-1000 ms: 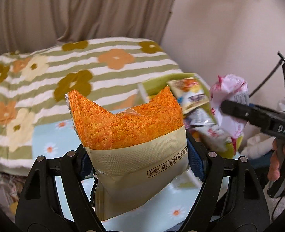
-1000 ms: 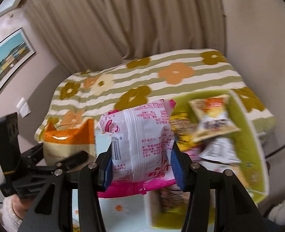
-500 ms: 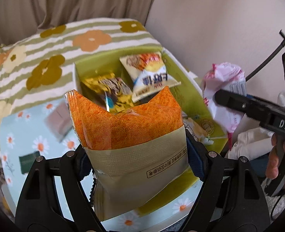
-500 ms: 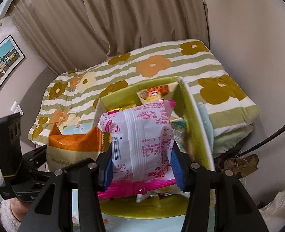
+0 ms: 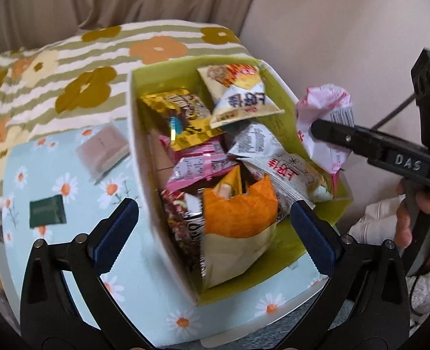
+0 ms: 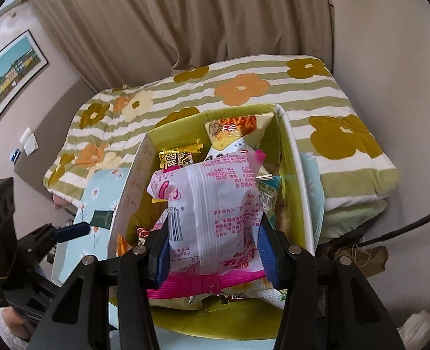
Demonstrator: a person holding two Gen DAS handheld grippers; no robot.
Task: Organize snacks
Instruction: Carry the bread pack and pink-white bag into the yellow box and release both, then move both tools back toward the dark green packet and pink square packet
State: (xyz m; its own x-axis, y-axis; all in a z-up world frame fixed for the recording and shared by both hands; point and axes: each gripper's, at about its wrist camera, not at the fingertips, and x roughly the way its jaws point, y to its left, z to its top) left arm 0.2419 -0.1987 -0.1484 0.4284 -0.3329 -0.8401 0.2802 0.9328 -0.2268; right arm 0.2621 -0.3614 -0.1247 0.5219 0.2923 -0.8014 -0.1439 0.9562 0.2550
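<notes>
My left gripper (image 5: 213, 213) hangs over the near end of the green-lined snack box (image 5: 139, 151), its jaws opening wide. The orange-and-beige packet (image 5: 238, 213) stands in the box between the blue pads (image 5: 115, 227), and neither pad touches it. Several other snack packets fill the box. My right gripper (image 6: 213, 233) is shut on a pink-and-white packet (image 6: 215, 204) above the same box (image 6: 290, 151). It also shows in the left wrist view as the right gripper (image 5: 331, 134) at the box's right side.
The box sits on a table with a light blue daisy cloth (image 5: 69, 192). A brown packet (image 5: 102, 151) and a dark green packet (image 5: 47, 211) lie left of the box. A flowered striped blanket (image 5: 69, 67) lies beyond, under a curtain. A person's hand (image 5: 419, 213) holds the right gripper.
Both grippers moved forward and down over the box. The left jaws opened and the orange packet dropped into the box. The right gripper still holds the pink-and-white packet.
</notes>
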